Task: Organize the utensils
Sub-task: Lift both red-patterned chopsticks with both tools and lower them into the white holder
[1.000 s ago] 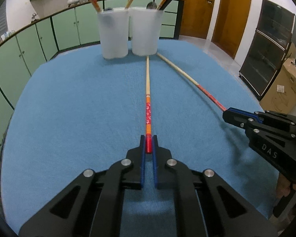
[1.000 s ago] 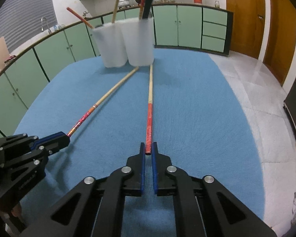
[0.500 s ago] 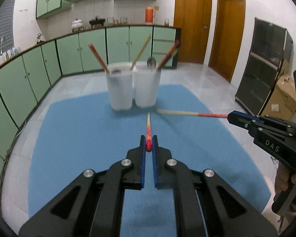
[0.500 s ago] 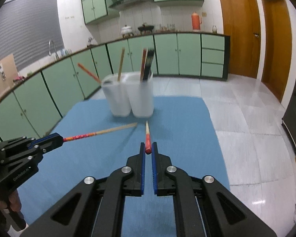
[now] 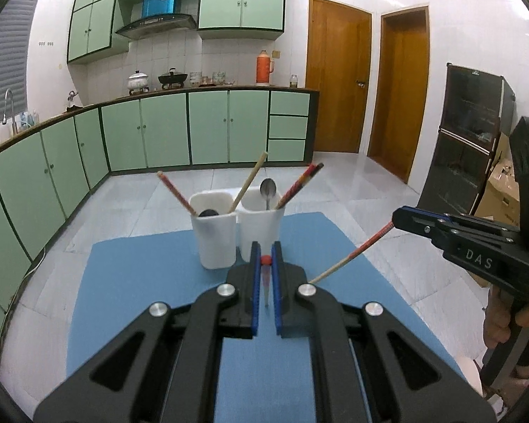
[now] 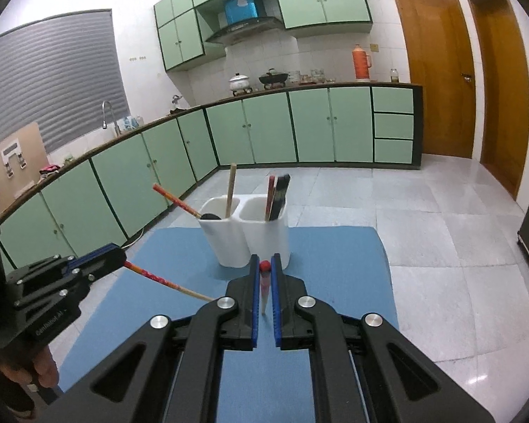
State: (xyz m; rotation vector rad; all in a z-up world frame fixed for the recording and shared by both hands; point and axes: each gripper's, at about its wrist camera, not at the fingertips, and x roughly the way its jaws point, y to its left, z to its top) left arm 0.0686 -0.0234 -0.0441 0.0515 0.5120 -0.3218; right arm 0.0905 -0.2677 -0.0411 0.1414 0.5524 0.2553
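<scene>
Nearest the left wrist camera, the left gripper (image 5: 265, 262) has its jaws clamped on the red end of a chopstick (image 5: 266, 282), whose pale tip hangs down between the blue pads above the blue table (image 5: 141, 282). The right gripper (image 6: 263, 268) is likewise clamped on the red end of a second chopstick (image 6: 263, 289), which points down in the same way. In the left view the right gripper shows from the side at the right edge, held in a hand (image 5: 511, 320), with its chopstick slanting down and leftward, clear of the cloth. In the right view the left gripper shows at the left edge, its chopstick slanting down to the right, also off the table. Beyond both grippers, near the far edge of the table, stand two white holders touching side by side. The left holder (image 5: 213, 236) carries a red-patterned chopstick, a pale chopstick and a dark spoon; the right holder (image 5: 261, 225) carries a metal spoon (image 5: 268, 190) and a red and a dark chopstick leaning right. Past the table lie the tiled floor, green cabinets (image 5: 208, 130) and two wooden doors (image 5: 338, 84).
</scene>
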